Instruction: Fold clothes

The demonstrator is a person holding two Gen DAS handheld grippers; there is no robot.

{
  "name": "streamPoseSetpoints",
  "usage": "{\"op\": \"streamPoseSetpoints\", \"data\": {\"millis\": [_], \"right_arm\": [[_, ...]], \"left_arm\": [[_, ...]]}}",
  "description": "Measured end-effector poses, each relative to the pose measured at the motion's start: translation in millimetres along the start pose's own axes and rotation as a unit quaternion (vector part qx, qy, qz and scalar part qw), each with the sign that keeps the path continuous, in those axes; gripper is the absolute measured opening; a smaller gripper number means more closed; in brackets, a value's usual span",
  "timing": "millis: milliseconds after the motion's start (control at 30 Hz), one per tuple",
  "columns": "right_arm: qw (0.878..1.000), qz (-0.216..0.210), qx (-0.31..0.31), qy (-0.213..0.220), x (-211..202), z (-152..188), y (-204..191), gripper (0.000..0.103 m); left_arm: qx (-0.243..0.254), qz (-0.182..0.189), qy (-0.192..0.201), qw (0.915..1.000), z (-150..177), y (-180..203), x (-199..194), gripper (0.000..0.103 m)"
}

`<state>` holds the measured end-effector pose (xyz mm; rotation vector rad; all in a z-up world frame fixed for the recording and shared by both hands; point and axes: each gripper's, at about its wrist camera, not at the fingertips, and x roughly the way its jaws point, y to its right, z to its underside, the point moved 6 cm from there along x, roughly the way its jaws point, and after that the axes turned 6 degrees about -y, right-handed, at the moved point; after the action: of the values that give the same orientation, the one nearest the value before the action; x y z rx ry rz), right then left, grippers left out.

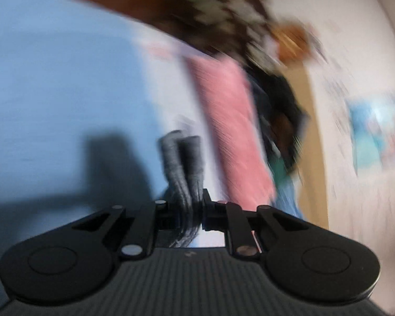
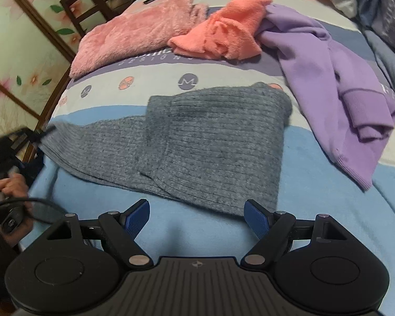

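Observation:
A grey ribbed knit garment [image 2: 197, 142] lies partly folded on the bed [image 2: 329, 210], one part stretched to the left. My left gripper [image 1: 187, 210] is shut on the end of that grey garment [image 1: 184, 163]; it shows at the far left of the right wrist view [image 2: 39, 134], pulling the knit taut. The left wrist view is motion-blurred. My right gripper [image 2: 197, 216] is open and empty, just above the blue sheet near the garment's front edge.
A pink fluffy garment [image 2: 134, 34], a coral fleece piece [image 2: 223, 31] and a purple sweatshirt [image 2: 337, 87] lie farther back on the bed. A floral wall panel [image 2: 21, 52] and wooden chair [image 2: 87, 2] stand to the left.

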<state>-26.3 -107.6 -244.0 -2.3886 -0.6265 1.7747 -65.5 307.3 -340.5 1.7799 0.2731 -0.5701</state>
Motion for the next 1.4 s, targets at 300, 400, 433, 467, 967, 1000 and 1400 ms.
{"op": "streamPoseSetpoints", "data": {"millis": [300, 400, 433, 467, 967, 1000, 1400], "right_arm": [[0.998, 0.006, 0.054, 0.011, -12, 12, 33, 0.079], [0.998, 0.006, 0.055, 0.01, -15, 15, 39, 0.079], [0.998, 0.005, 0.054, 0.011, -17, 16, 41, 0.079], [0.999, 0.004, 0.052, 0.012, -18, 15, 41, 0.079], [0.997, 0.006, 0.075, 0.029, 1, -27, 45, 0.084], [0.995, 0.003, 0.093, 0.028, 6, -30, 50, 0.084], [0.97, -0.064, 0.236, -0.002, 67, -35, 98, 0.057]], "left_arm": [[0.472, -0.113, -0.245, 0.8391, 157, 82, 83, 0.022], [0.539, -0.139, -0.252, 0.7914, 187, 74, 86, 0.022], [0.545, -0.144, -0.255, 0.7856, 188, 76, 84, 0.026], [0.546, -0.145, -0.261, 0.7829, 186, 80, 84, 0.028], [0.539, -0.083, -0.255, 0.7982, 155, 116, 42, 0.079], [0.512, -0.085, -0.249, 0.8179, 145, 113, 49, 0.079], [0.394, -0.129, -0.256, 0.8735, 102, 59, 99, 0.079]]}}
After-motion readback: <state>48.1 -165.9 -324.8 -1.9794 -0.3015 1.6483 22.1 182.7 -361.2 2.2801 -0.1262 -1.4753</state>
